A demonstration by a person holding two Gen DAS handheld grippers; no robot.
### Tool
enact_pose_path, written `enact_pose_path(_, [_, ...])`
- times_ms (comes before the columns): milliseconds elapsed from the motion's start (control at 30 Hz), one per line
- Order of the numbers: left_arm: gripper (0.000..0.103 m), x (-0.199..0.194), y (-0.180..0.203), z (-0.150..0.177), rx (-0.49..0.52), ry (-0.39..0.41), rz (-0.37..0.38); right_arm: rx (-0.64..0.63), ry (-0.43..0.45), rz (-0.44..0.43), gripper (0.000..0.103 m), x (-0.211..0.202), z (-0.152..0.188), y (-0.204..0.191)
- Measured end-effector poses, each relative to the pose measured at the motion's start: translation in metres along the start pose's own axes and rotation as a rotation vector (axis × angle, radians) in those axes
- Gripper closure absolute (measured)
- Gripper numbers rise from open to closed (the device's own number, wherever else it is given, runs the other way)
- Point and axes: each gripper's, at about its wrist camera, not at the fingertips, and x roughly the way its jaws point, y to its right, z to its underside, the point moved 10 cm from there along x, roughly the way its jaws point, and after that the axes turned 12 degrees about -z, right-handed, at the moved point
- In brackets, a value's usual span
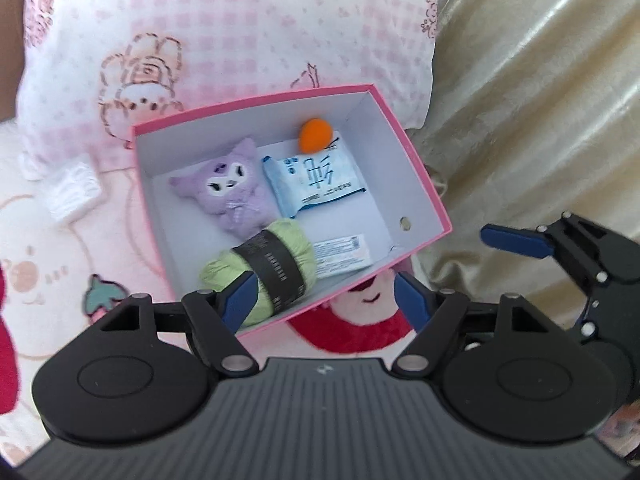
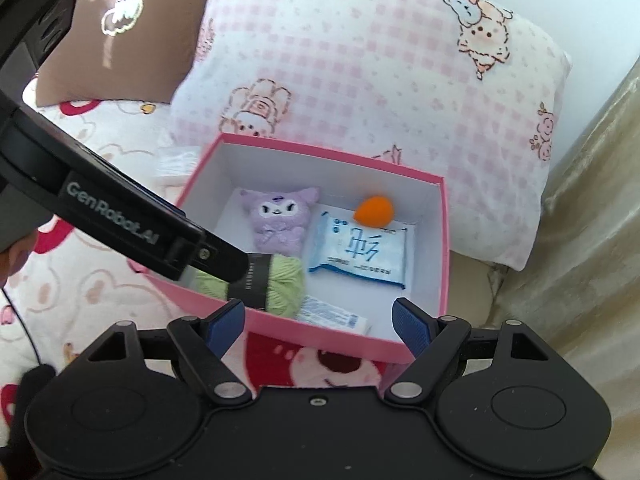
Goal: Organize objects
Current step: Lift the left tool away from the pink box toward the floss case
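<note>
My left gripper [image 1: 324,296] hangs with its jaws apart and empty, the green yarn ball [image 1: 260,268] just ahead of its left finger, inside the pink box [image 1: 416,168]. Beyond the yarn lie a purple plush [image 1: 232,192], a blue packet [image 1: 316,176] and an orange ball [image 1: 316,134]. My right gripper [image 2: 318,322] gapes too, gripping nothing, the box's near wall between its fingers.

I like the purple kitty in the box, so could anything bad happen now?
Maybe. The green yarn lies right against the near wall of the pink box, so the open left gripper might snag it. The box rests on soft bedding and could tip if bumped. A white packet outside might get missed.
</note>
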Motion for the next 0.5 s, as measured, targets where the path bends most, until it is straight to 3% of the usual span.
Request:
enact_pose_path(400, [0.027, -0.056, -0.036, 0.033, 0.018, -0.013, 0.019, 0.006, -0.004, -0.079, 0.015, -0.022, 0.004, -0.037])
enact_pose_path(500, [0.024, -0.055, -0.042, 0.046, 0.039, -0.009, -0.024, 0.002, 0.004, -0.112, 0.015, -0.029, 0.005, -0.052])
